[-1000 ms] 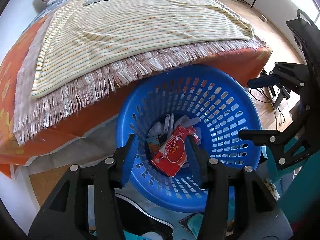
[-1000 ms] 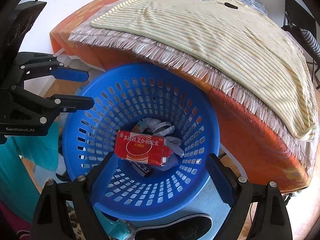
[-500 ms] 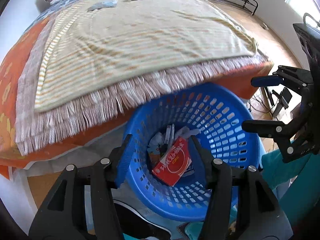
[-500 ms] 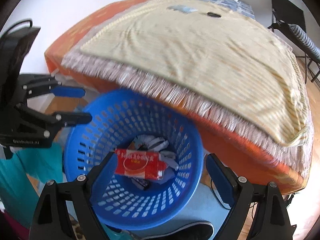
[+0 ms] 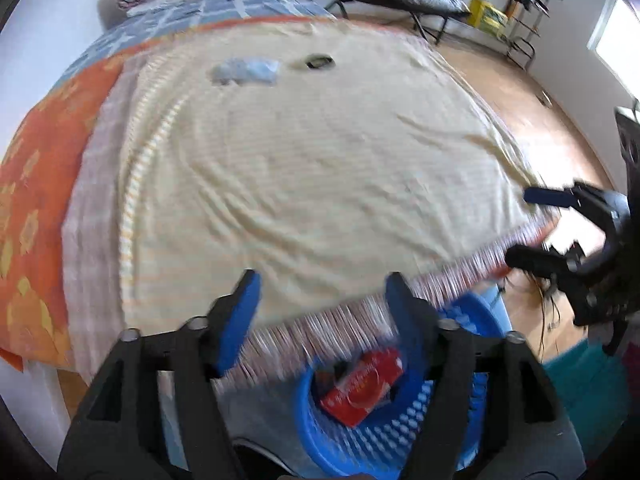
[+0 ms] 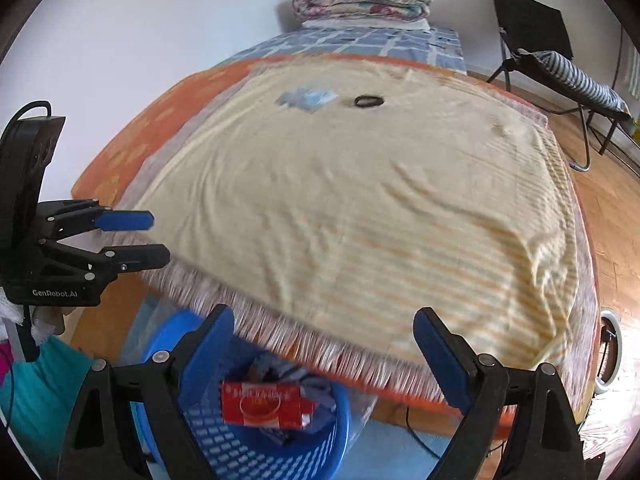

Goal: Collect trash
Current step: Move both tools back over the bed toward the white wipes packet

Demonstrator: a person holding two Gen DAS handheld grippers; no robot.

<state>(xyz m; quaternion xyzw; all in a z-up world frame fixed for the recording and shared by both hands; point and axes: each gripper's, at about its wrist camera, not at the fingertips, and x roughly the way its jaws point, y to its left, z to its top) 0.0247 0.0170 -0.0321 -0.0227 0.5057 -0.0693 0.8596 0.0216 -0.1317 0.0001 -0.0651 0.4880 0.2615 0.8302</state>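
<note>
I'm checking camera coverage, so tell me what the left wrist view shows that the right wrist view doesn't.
Only the left wrist view shows the yellow box on the far rack, and the right hand-held gripper, open. Only the right wrist view shows the left hand-held gripper, open, and a white ring on the floor. Both show the blue basket, red box, crumpled blue scrap and black ring on the bed.

Perforated blue plastic basket [image 6: 280, 452], glossy red paper carton [image 6: 264, 404], fringed woven cloth blanket [image 6: 360, 208], smooth wood floor [image 6: 616, 200].
</note>
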